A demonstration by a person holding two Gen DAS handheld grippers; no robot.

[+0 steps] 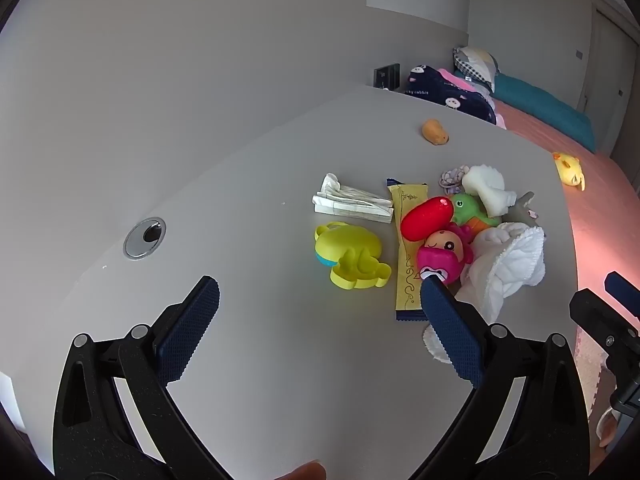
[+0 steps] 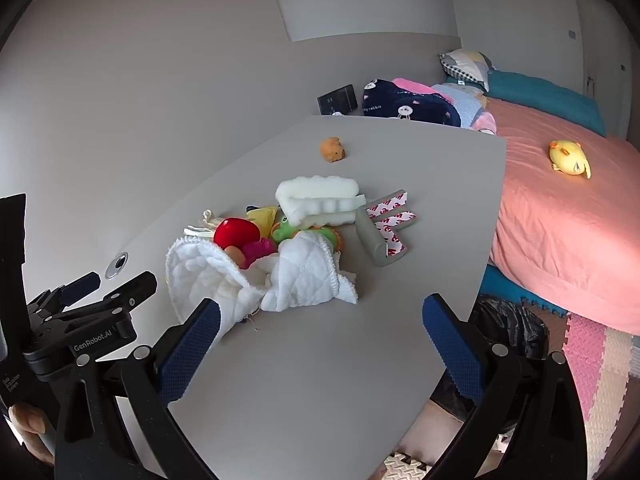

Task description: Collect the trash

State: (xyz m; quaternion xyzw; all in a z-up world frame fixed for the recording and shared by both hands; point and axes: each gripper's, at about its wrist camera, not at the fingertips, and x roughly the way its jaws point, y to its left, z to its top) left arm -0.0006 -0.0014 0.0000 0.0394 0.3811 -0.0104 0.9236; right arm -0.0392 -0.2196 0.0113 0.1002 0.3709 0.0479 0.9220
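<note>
From my left wrist camera: my left gripper (image 1: 320, 292) hangs over the pale grey table (image 1: 240, 200) with its blue-padded fingers (image 1: 192, 328) spread wide and nothing between them. The landmark is the long yellow snack wrapper with dark blue ends (image 1: 408, 248), lying flat on the table just ahead of the right-hand finger. Just left of the wrapper sit a crumpled white paper wrapper (image 1: 348, 204) and a yellow-green plastic duck toy (image 1: 352, 258). Touching the wrapper's right edge are a glossy red plastic oval toy (image 1: 426, 218) and a pink doll-head toy (image 1: 444, 256); beyond those lie a green frog toy (image 1: 470, 208), a white foam block (image 1: 486, 190) and a white quilted cloth (image 1: 504, 268). Well beyond the wrapper, a small orange animal toy (image 1: 435, 132) sits alone

From my right wrist camera: my right gripper (image 2: 320, 320) is likewise released, fingers (image 2: 452, 344) wide apart over bare table, holding nothing. Only the wrapper's yellow tip (image 2: 264, 216) shows, behind the red toy. The cloth lies in front of it, nearest my fingers, and right of it rest grey foam strips with red-printed backing (image 2: 388, 228). My left gripper enters at the left edge. A black bin bag (image 2: 508, 324) sits below the table's right edge
</note>
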